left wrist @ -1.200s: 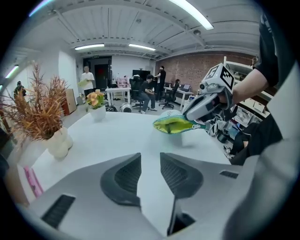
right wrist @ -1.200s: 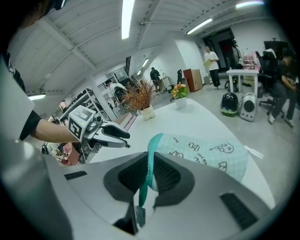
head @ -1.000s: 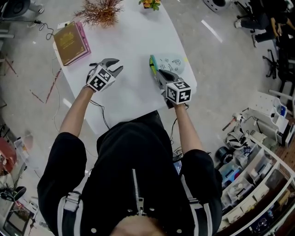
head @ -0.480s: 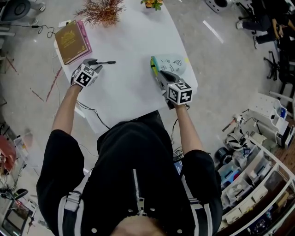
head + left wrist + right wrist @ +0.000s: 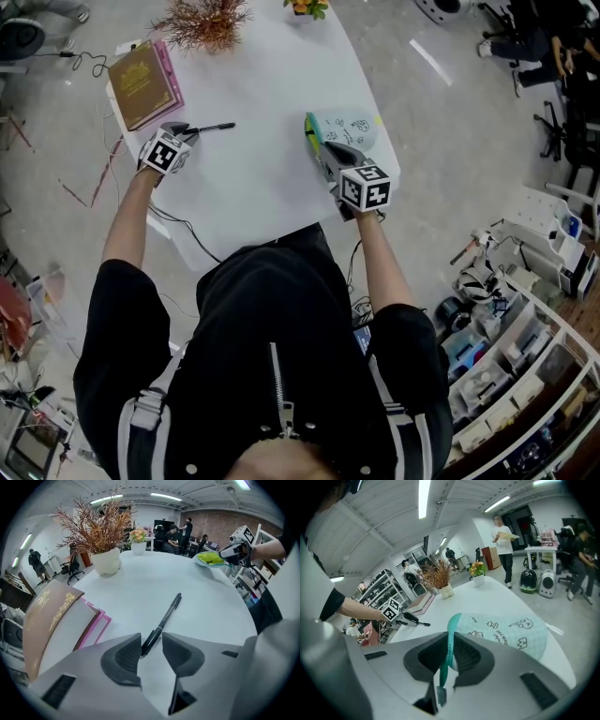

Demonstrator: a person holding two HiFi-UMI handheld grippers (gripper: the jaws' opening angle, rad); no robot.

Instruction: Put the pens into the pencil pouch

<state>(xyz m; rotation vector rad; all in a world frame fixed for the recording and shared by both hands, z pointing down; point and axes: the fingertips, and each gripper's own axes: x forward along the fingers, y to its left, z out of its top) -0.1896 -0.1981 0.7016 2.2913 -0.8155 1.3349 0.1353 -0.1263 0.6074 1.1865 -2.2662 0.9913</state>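
Pen (image 5: pixel 166 616) lies on desk (image 5: pixel 140 592), near end between left gripper's (image 5: pixel 151 641) parted, just-widened jaws; right gripper's (image 5: pixel 450 656) jaws clench the pouch (image 5: pixel 506 627) rim.

Black zip top, bare forearms, two grey hand-held grippers.

The black short-sleeved top (image 5: pixel 281 309) has a silver zip (image 5: pixel 279 384) down its middle and white stripes with a buckled strap (image 5: pixel 141 412) near the shoulders. The left gripper (image 5: pixel 183 129) and right gripper (image 5: pixel 323 150) are grey with black ribbed pads (image 5: pixel 123 657). Each carries a white cube with black square markers (image 5: pixel 364 187) and trails a thin black cable (image 5: pixel 178 219).
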